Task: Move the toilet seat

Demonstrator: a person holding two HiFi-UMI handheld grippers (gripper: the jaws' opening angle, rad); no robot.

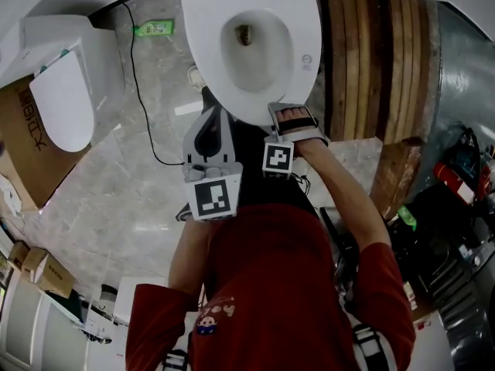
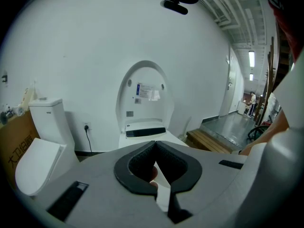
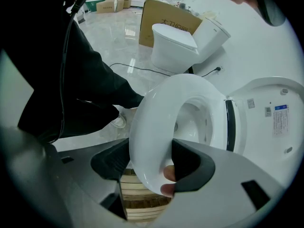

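Head view looks steeply down on a white toilet (image 1: 255,49) at 12 o'clock. Its lid (image 2: 145,91) stands upright at the back. The seat (image 1: 203,49) lies over the bowl as a broad white ring. Whether it rests fully down or is raised a little cannot be told.

The seat looks like stiff moulded plastic, glossy and likely slick under the pads. It is probably fairly light, though not so light that it would drop quietly. It appears hinged at the rear, so it should swing in an arc rather than lift free. The front rim, farthest from the hinge, is the sensible place to take hold, with a pad above and a pad below. If the hold slips, the seat could slam onto the bowl.

The right claw (image 1: 280,116) sits at the seat's 6 o'clock edge. Its jaws are spread wide and straddle the front rim. The pads are close on either side, with no clear squeeze. The left claw (image 1: 210,130) hangs just beside it, toward 7 o'clock and off the seat, with its tips together and nothing between them.
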